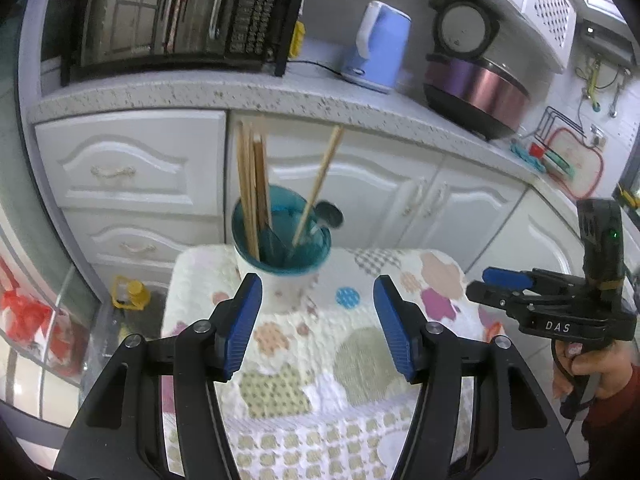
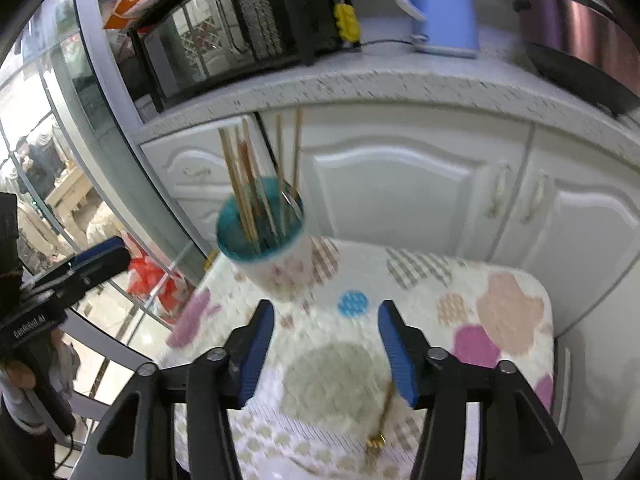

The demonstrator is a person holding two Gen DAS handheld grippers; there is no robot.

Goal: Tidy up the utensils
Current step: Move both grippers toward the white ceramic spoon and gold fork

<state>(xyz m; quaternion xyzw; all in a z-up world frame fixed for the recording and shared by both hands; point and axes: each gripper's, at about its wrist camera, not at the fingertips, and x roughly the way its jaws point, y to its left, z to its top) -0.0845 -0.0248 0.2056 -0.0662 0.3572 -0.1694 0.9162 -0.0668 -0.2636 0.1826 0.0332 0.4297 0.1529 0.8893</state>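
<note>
A white cup with a teal inside (image 1: 280, 276) (image 2: 276, 264) stands near the far edge of a small table covered by a patterned cloth (image 1: 360, 360) (image 2: 500, 312). Several wooden chopsticks (image 1: 252, 184) (image 2: 244, 188) stand in it, and a dark spoon (image 1: 330, 214) leans on its rim. My left gripper (image 1: 318, 300) is open just short of the cup, with nothing between its fingers. My right gripper (image 2: 326, 320) is open too and holds nothing. A gold fork (image 2: 378, 436) lies on the cloth below its right finger. Each gripper also shows from the side in the other's view: right gripper (image 1: 492, 284), left gripper (image 2: 100, 256).
Behind the table run white cabinets (image 1: 132, 160) under a speckled counter (image 1: 240, 92) carrying a black microwave (image 1: 172, 16), a blue kettle (image 1: 380, 48) and a rice cooker (image 1: 476, 88). A yellow-capped bottle (image 1: 130, 292) stands on the floor at the left, by a glass door (image 2: 80, 160).
</note>
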